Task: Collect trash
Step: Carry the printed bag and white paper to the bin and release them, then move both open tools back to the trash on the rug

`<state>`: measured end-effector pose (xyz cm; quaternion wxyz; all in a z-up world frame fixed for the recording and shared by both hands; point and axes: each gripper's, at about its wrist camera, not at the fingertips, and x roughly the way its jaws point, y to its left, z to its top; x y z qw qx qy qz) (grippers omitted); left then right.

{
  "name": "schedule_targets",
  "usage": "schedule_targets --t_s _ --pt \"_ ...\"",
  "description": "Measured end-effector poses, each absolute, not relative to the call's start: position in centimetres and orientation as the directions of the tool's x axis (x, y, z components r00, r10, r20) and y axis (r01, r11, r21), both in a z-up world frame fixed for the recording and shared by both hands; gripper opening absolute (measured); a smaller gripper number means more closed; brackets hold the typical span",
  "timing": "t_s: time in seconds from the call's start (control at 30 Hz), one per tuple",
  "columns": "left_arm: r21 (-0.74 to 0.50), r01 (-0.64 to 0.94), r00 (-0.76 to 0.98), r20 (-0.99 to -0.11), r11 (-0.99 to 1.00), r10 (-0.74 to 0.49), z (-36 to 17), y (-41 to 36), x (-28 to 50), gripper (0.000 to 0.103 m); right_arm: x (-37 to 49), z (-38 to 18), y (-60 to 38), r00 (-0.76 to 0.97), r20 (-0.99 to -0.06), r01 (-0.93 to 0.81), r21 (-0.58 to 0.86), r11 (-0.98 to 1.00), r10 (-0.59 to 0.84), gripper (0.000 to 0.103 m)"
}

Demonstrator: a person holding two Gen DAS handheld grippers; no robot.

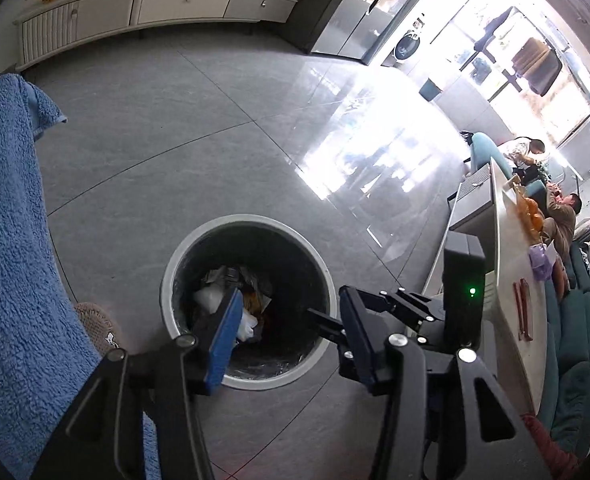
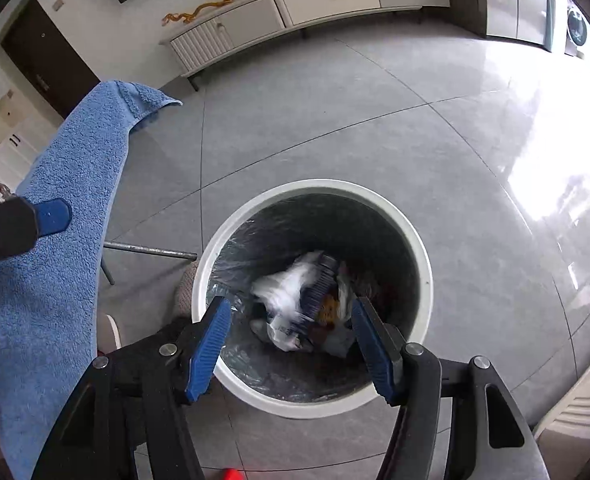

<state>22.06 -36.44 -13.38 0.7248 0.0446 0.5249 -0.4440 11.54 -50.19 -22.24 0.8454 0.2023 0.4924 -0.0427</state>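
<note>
A round bin with a white rim (image 1: pixel 243 220) (image 2: pixel 323 187) and a black liner stands on the grey floor. Inside lies trash (image 1: pixel 215 296): white plastic, an orange wrapper and crumpled paper. In the right wrist view the trash (image 2: pixel 291 292) is blurred, white with a dark ribbed piece. My left gripper (image 1: pixel 291 328) hangs over the bin's near side, open, with nothing between its blue pads. My right gripper (image 2: pixel 291 340) is also open and empty above the bin's near rim. The right gripper's black housing (image 1: pixel 463 276) shows beside the left one.
A blue towel (image 1: pixel 15 240) (image 2: pixel 55 240) hangs close on the left. A low white cabinet (image 1: pixel 155 4) lines the far wall. A pale table (image 1: pixel 511 280) with small items runs along the right, with seated people (image 1: pixel 563 216) behind it. A metal bar (image 2: pixel 151 252) lies left of the bin.
</note>
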Motion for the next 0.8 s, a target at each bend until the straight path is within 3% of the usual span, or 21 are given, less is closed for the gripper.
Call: schedule_targets --t_s 0.37,0.8 --pt "-0.331 0.698 0.231 -0.735 0.635 -0.637 -7.9 -29.0 20.3 0.049 8.8 -15.8 -48.7 0.619 -0.785 0.308 0.282 0.909 0.034 0.061" --pt "-0.226 0.618 0.468 -0.664 0.753 -0.583 -1.6 -12.9 16.1 0.049 8.3 -3.8 -37.3 0.776 -0.627 0.085 0.217 0.973 0.072 0.065"
